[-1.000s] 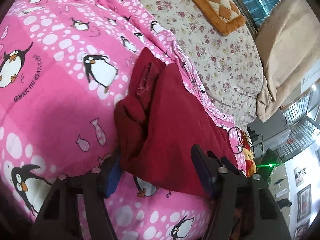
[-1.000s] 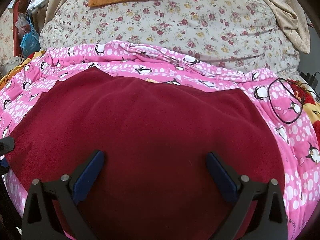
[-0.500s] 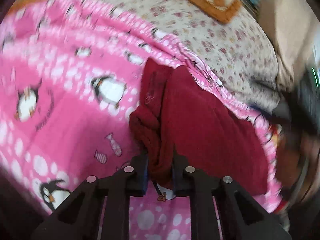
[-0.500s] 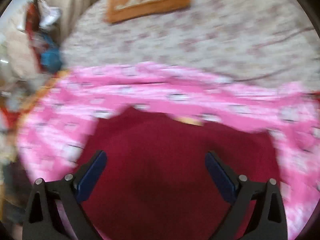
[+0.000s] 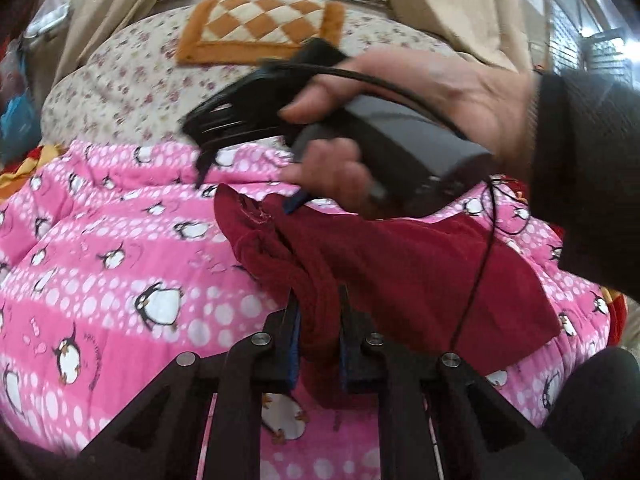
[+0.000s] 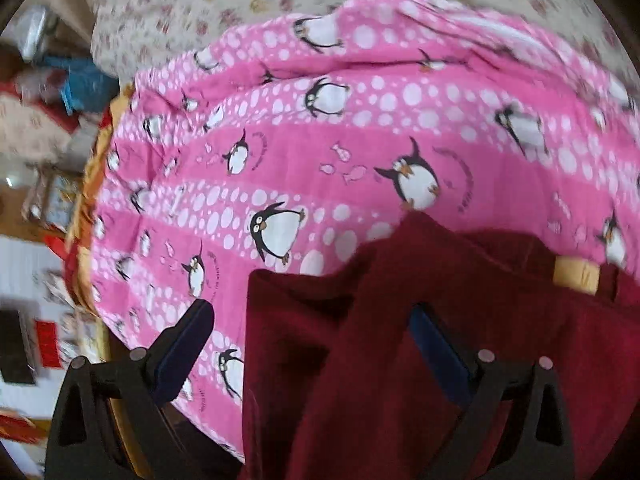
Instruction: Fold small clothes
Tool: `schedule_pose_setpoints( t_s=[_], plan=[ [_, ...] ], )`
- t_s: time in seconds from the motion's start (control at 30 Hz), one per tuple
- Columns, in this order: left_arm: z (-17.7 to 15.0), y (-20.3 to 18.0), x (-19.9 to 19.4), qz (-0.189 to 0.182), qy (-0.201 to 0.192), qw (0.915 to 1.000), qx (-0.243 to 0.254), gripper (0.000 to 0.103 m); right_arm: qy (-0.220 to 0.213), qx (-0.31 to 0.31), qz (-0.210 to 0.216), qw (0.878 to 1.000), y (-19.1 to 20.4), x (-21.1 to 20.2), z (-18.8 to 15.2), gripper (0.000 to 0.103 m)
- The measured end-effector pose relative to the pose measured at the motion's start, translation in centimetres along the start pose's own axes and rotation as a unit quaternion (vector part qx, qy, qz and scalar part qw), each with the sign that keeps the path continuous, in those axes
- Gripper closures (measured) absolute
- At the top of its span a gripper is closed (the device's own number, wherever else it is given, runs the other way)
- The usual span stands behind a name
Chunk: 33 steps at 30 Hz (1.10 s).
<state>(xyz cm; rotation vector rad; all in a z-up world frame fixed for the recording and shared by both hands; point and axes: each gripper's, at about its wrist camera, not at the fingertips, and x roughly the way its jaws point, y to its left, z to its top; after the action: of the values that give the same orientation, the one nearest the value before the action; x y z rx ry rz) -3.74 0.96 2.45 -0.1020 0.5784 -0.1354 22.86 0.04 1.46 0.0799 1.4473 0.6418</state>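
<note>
left hand-held gripper (image 5: 318, 336) clamped on bunched dark red garment (image 5: 400, 272)

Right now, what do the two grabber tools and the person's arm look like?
Both grippers, left and right, have black triangular frames, silver screws and blue pads. The right one has a grey handle with a thin black cable. The sleeve is dark knit.

Fuzzy matt fleece on dark red garment (image 5: 400, 272); smooth printed cotton on pink quilt (image 5: 120, 248); matt black plastic jaws.
</note>
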Motion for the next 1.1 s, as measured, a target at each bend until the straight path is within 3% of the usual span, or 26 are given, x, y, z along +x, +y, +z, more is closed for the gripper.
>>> schedule_pose_setpoints(
  t_s=[0.17, 0.33, 0.47, 0.5, 0.57, 0.63, 0.77, 0.87, 1.1],
  plan=[
    [0.5, -0.3, 0.1, -0.019, -0.001, 0.9998, 0.001, 0.103, 0.025, -0.079, -0.066, 0.994, 2.9, 0.2, 0.0, 0.002],
    [0.5, -0.4, -0.4, -0.029, -0.01, 0.9995, 0.002, 0.103, 0.029, -0.102, -0.113, 0.988, 3.0, 0.6, 0.1, 0.006],
    [0.3, -0.5, -0.6, -0.033, -0.014, 0.9993, 0.004, 0.103, 0.03, -0.101, -0.135, 0.985, 2.2, 0.4, 0.6, 0.033],
    [0.2, -0.4, -0.7, -0.036, -0.014, 0.9993, 0.001, 0.103, 0.029, -0.104, -0.139, 0.984, 2.1, 0.3, 0.4, 0.051],
    [0.2, -0.1, -0.8, -0.043, -0.015, 0.9989, -0.009, 0.103, 0.022, -0.1, -0.141, 0.985, 1.6, -0.4, 0.2, 0.072],
    [0.2, -0.1, -1.1, -0.052, -0.02, 0.9984, -0.01, 0.103, 0.008, -0.101, -0.137, 0.985, 1.0, -1.6, -0.1, 0.081],
    [0.0, -0.7, -1.8, -0.086, -0.026, 0.9959, -0.011, 0.103, -0.037, -0.075, -0.089, 0.993, -1.2, -5.4, -1.5, 0.085],
    [0.0, -1.4, -2.7, -0.114, -0.035, 0.9929, 0.0, 0.103, -0.082, -0.038, -0.019, 0.996, -4.1, -8.9, -3.4, 0.086],
    [0.6, -5.4, -2.3, -0.154, -0.006, 0.987, 0.047, 0.103, -0.166, 0.035, 0.102, 0.98, -12.4, -13.6, -8.3, 0.086]
  ],
)
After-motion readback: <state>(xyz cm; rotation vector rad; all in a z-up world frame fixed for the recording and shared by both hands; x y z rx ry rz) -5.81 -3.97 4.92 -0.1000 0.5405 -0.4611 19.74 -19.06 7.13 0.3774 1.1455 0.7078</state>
